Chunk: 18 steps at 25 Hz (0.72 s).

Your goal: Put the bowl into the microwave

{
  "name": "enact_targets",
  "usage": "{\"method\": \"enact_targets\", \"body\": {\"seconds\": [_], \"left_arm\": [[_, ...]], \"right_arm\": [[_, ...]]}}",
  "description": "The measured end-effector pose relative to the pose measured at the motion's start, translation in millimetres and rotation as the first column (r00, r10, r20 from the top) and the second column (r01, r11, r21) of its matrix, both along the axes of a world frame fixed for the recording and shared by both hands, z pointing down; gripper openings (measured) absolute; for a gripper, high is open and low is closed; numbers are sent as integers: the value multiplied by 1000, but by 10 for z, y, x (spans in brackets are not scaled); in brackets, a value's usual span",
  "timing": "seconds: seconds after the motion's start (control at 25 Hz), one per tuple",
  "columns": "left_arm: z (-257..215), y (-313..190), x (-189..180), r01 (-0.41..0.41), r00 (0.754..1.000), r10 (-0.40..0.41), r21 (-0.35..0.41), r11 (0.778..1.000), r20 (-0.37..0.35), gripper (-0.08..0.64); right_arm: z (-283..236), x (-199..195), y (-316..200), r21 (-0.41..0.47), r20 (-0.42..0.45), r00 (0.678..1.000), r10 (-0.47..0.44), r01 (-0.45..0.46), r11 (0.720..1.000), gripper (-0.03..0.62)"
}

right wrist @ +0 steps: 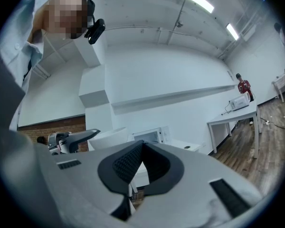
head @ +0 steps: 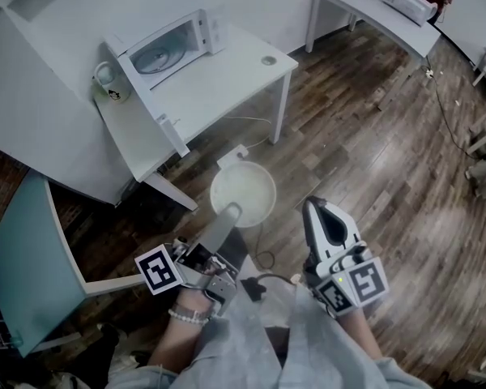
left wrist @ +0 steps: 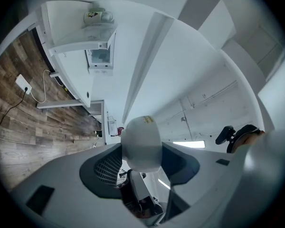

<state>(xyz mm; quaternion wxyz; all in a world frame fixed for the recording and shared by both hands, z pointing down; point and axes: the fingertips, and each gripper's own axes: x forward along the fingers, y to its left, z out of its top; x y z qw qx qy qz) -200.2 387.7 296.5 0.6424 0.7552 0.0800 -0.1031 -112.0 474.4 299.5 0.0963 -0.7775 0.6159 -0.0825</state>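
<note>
Dark wooden floor across most of the head view. To the far left, a white table beside the wall; to the far right, a second white table with a white appliance on top. On the left table, toward its far edge, a white microwave, glass turntable visible inside. Nearer than that table and above the floor, a white bowl, well apart from the microwave, gripped at its near rim by the left gripper, jaws clamped on that rim. Just right of the bowl, the right gripper, jaws pressed fully together with nothing between. Left of the microwave on the same table, a pale mug with a dark emblem. Near that table's right edge, a small round object, too small to identify.
</note>
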Motion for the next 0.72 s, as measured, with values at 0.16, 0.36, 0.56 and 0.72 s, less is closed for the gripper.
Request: {"method": "enact_targets", "body": {"seconds": [0.16, 0.36, 0.56, 0.72], "left_arm": [[1, 23, 54, -11, 1000, 11, 12, 1000, 1, 235], [36, -3, 217, -37, 999, 37, -7, 999, -1, 235], [88, -127, 434, -64, 998, 64, -11, 998, 1, 235], [109, -287, 633, -77, 997, 77, -22, 997, 1, 235]], "right_arm": [[56, 49, 57, -1, 11, 1000, 16, -16, 1000, 2], [121, 163, 84, -21, 20, 998, 51, -51, 998, 2], [159, 338, -19, -34, 17, 997, 74, -73, 997, 2], [190, 542, -172, -41, 27, 995, 91, -90, 995, 2]]}}
